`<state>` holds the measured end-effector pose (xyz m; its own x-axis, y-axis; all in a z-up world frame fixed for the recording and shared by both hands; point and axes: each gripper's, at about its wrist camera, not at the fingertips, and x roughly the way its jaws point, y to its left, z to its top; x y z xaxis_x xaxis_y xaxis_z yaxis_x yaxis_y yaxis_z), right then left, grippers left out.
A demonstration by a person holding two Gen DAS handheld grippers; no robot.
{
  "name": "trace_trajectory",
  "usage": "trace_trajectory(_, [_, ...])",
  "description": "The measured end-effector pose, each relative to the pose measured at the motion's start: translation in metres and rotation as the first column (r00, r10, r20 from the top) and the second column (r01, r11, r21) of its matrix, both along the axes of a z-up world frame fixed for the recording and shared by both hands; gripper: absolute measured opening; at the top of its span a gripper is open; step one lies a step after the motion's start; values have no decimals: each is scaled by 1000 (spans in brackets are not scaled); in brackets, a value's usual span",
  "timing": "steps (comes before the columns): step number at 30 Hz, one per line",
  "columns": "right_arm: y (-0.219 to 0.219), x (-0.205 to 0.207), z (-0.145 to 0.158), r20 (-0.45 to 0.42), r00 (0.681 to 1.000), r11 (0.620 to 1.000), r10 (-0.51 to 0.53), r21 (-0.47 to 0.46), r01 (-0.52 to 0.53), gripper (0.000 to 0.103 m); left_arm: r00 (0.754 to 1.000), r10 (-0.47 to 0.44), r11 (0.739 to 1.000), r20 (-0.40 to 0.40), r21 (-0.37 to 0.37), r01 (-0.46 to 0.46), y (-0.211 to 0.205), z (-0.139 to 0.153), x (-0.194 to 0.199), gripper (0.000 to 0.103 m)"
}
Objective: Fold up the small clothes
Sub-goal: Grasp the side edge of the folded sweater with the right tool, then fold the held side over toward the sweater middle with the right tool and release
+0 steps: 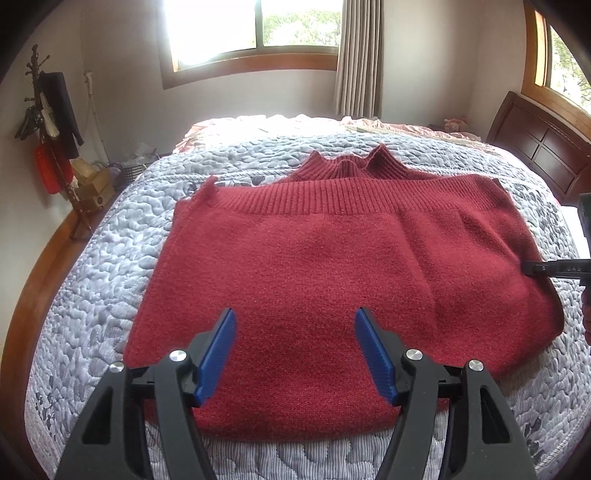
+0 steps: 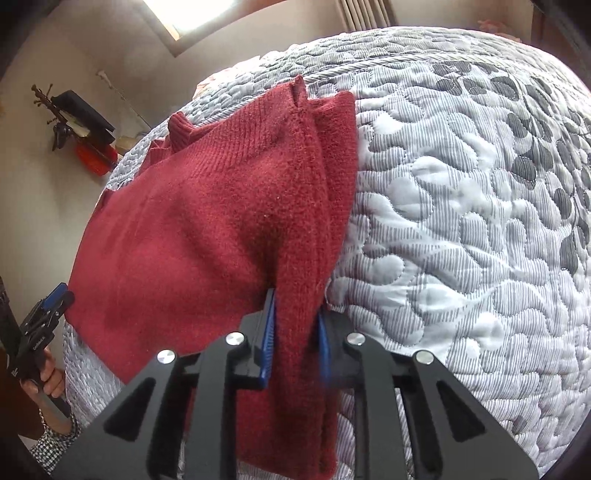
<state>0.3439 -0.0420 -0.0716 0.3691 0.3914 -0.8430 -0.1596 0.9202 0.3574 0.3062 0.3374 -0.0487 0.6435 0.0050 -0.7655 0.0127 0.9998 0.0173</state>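
- I am holding my left claw wide open, its two blue pads apart and gripping nothing, hovering over the near part of the red sweater.
- The red sweater is lying folded on the quilted bedspread of the bed, close to the bed's near edge, with its ribbed hem band running across the far side and the ribbed collar poking up behind that band.
- My right claw is pinching a thick fold of the sweater's right-hand side between its blue pads, so it is closed on the cloth.
- In the right wrist view that gripped edge is bunching into a ridge that is running away from the claw toward the sweater's far corner.
- In the left wrist view the tip of my right claw is showing at the right rim of the picture, touching the sweater's right edge.
- In the right wrist view my left claw is showing at the left rim, near the sweater's near corner, with my hand wrapped around its handle and a checked sleeve below it.
- The bedspread is lying bare to the right of the sweater, grey and white with a pebble-like stitched pattern.
- A dark wooden headboard is standing at the bed's far right corner.
- A coat stand with dark and red things hanging on it is standing by the wall beyond the bed's left edge, and a window is glaring bright behind the bed's far edge.
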Motion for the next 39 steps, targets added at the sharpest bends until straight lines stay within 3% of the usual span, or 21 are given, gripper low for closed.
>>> trace_trajectory(9, [-3, 0, 2, -12, 1000, 999, -21, 24, 21, 28, 999, 12, 1000, -34, 13, -11, 1, -11, 14, 73])
trace_trajectory(12, [-12, -9, 15, -9, 1000, 999, -28, 42, 28, 50, 998, 6, 1000, -63, -22, -7, 6, -16, 21, 73])
trace_trajectory(13, [-16, -12, 19, 1, 999, 999, -32, 40, 32, 53, 998, 5, 1000, -64, -24, -6, 7, -16, 24, 73])
trace_trajectory(20, [-29, -23, 19, -28, 1000, 1000, -5, 26, 6, 53, 997, 2, 1000, -83, -30, -5, 8, -15, 45, 73])
trace_trajectory(27, [-26, -20, -2, -70, 997, 997, 11, 73, -6, 56, 992, 18, 999, -125, -41, -23, 15, -28, 65, 73])
trace_trajectory(30, [-30, -17, -8, -75, 997, 992, -2, 128, 11, 54, 988, 17, 999, -157, -48, -25, 20, -41, 72, 74])
trace_trajectory(32, [-28, -17, -11, -76, 997, 986, 11, 168, 2, 36, 986, 9, 998, -166, -66, -20, 23, -47, 75, 75])
trace_trajectory(34, [-24, -18, -13, -82, 996, 983, 19, 182, -3, 30, 985, 10, 997, -173, -80, -24, 27, -51, 76, 77])
trace_trajectory(36, [-20, -21, -6, -58, 998, 985, 34, 173, -24, 24, 985, 6, 997, -175, -81, -20, 26, -52, 76, 77])
trace_trajectory(39, [-25, -31, 22, 9, 999, 972, 41, 232, -42, 21, 985, -2, 996, -175, -85, -13, 25, -46, 76, 75])
